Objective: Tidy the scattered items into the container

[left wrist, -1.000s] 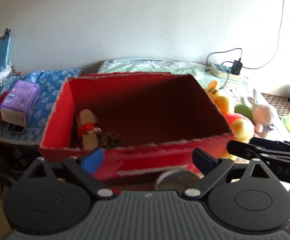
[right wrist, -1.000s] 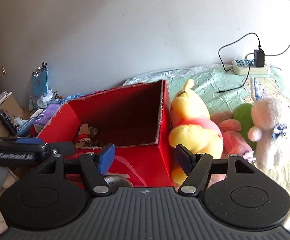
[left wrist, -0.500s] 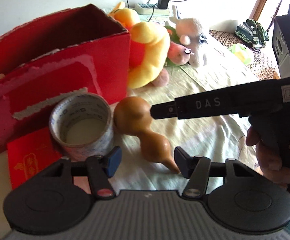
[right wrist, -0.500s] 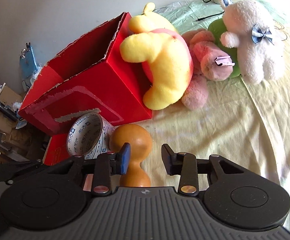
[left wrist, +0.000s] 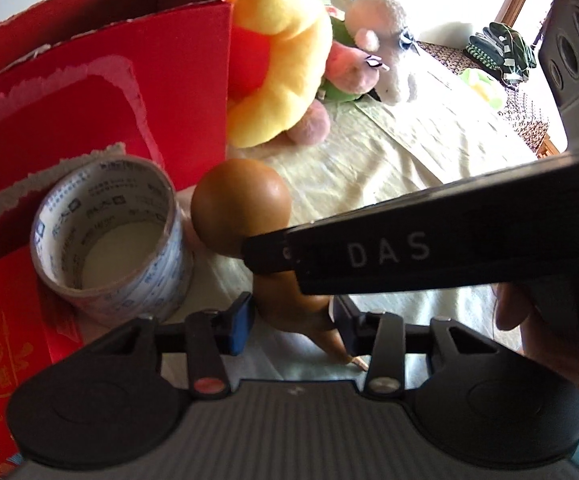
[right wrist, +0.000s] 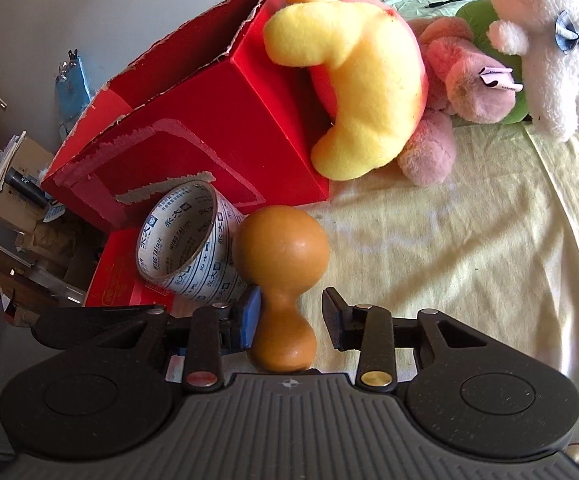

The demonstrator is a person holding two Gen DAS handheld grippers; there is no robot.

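red box [right wrist: 193, 120] stands open-topped on the sheet. tape roll [right wrist: 187, 246] lies against its front, gourd [right wrist: 283, 280] just right of the roll. my right claw [right wrist: 291, 318] straddles the gourd's waist, unclosed; my left claw [left wrist: 293, 322] flanks its narrow end, also open.

You have an orange-brown gourd [right wrist: 283, 248] lying on a pale yellow-green bedsheet [right wrist: 449, 260]. Beside it, your roll of tape [right wrist: 187, 240] is clear over a white core printed with blue lettering and small blue squares. The cardboard box [right wrist: 193, 120] is bright red, with grey-white torn strips where tape pulled the surface off. The flat packet [left wrist: 5, 344] under the roll is red with gold characters. Your plush bear [right wrist: 353, 64] is yellow with a red shirt; next to it a pink plush [right wrist: 473, 80], a green one [right wrist: 477, 20], and a white rabbit [right wrist: 545, 52] with a blue checked bow. Both tongs are black, and each has one blue pad [right wrist: 251, 318].
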